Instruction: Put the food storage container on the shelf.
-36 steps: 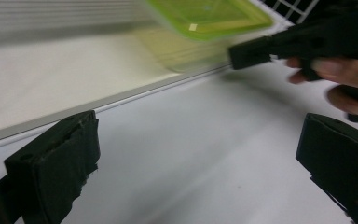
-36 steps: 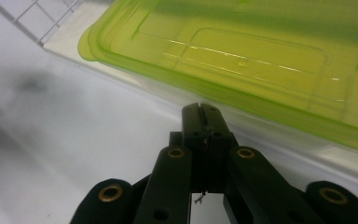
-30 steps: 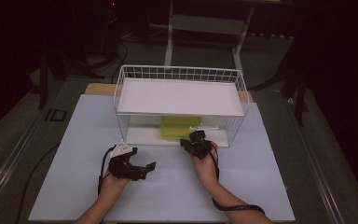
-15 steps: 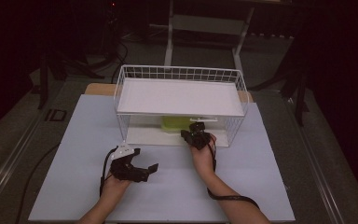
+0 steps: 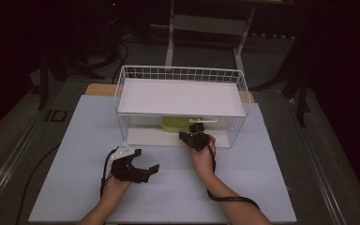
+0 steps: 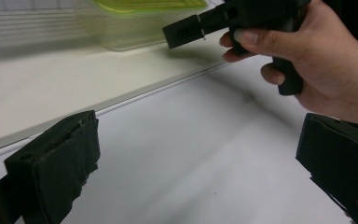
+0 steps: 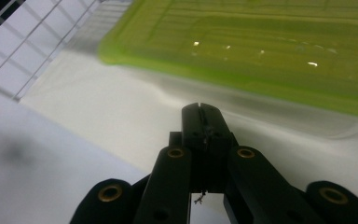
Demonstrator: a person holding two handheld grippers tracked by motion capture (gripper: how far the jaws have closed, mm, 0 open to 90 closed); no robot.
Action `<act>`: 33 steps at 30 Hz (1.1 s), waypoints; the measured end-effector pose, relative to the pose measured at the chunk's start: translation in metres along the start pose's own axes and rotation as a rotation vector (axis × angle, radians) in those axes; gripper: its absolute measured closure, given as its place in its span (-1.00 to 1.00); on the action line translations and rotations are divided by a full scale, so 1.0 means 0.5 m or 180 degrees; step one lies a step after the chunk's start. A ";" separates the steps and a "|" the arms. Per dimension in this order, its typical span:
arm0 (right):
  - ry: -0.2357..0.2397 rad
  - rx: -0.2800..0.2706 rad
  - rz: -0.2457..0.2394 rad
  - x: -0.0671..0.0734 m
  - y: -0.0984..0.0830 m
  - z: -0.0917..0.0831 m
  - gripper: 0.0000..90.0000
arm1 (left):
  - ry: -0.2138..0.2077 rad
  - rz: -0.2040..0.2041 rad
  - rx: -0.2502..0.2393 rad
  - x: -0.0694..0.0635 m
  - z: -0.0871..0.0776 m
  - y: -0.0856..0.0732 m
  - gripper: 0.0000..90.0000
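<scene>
A white wire shelf [image 5: 180, 96] is standing at the far middle of a pale sheet-covered table [image 5: 75, 140], with a flat white upper deck and a white lower board [image 5: 145, 137] beneath it. A clear container with a lime-green lid [image 5: 174, 123] is sitting on that lower board, under the deck and a little right of centre. The right gripper [image 5: 193, 137] is reaching in at the shelf's near edge, just in front of the container; in the right gripper view its jaws are pressed together with nothing between them, their tip hanging over the white board just short of the container's clear wall, with the green lid [image 7: 261, 46] spreading across the far side. Whether the tip is touching the container cannot be told. The left gripper [image 5: 143, 172] is resting low over the bare table, nearer and to the left, well apart from the shelf, its jaws pointing right. In the left gripper view its two black pads [image 6: 56, 163] are standing far apart with nothing between them, and farther off the right hand [image 6: 317, 65] is gripping its tool, whose black jaw tip is pointing at the container [image 6: 140, 23] on the board.
</scene>
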State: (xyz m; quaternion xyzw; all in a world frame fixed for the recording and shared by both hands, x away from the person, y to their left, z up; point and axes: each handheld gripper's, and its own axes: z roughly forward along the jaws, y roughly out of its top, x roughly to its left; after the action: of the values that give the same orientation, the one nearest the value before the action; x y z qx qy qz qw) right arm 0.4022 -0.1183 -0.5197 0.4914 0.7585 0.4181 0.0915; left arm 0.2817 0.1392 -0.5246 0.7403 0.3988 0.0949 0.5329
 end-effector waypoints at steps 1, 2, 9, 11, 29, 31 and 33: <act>-0.0013 0.0054 0.0059 0.009 -0.003 -0.005 0.99 | 0.0000 0.0000 0.0000 0.000 0.000 0.000 -0.99; -0.0013 0.0054 0.0059 0.009 -0.003 -0.005 0.99 | 0.0010 0.0004 -0.0017 0.000 -0.001 0.000 -0.99; -0.0003 -0.0026 -0.0267 0.025 -0.025 -0.028 0.85 | 0.0000 0.0116 -0.0020 0.000 -0.003 0.006 -0.99; 0.0040 -0.0022 -0.0338 0.029 -0.029 -0.035 0.76 | -0.0040 0.0217 -0.0004 0.001 -0.003 0.009 -0.99; 0.0661 -0.0090 -0.0633 0.028 -0.068 -0.111 -0.65 | -0.0437 0.0402 0.0012 -0.030 -0.016 0.039 -0.99; 0.0683 -0.0129 -0.0635 0.026 -0.071 -0.124 -0.66 | -0.0495 0.0423 0.0031 -0.036 -0.018 0.042 -0.99; 0.0696 -0.0151 -0.0653 0.026 -0.075 -0.136 -0.66 | -0.0566 0.0436 0.0037 -0.042 -0.020 0.045 -0.99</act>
State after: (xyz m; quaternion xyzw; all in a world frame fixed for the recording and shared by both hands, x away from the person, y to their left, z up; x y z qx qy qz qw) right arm 0.3332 -0.1508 -0.5001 0.3606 0.8001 0.4754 0.0621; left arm 0.2728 0.1295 -0.4951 0.7744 0.2989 0.0627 0.5541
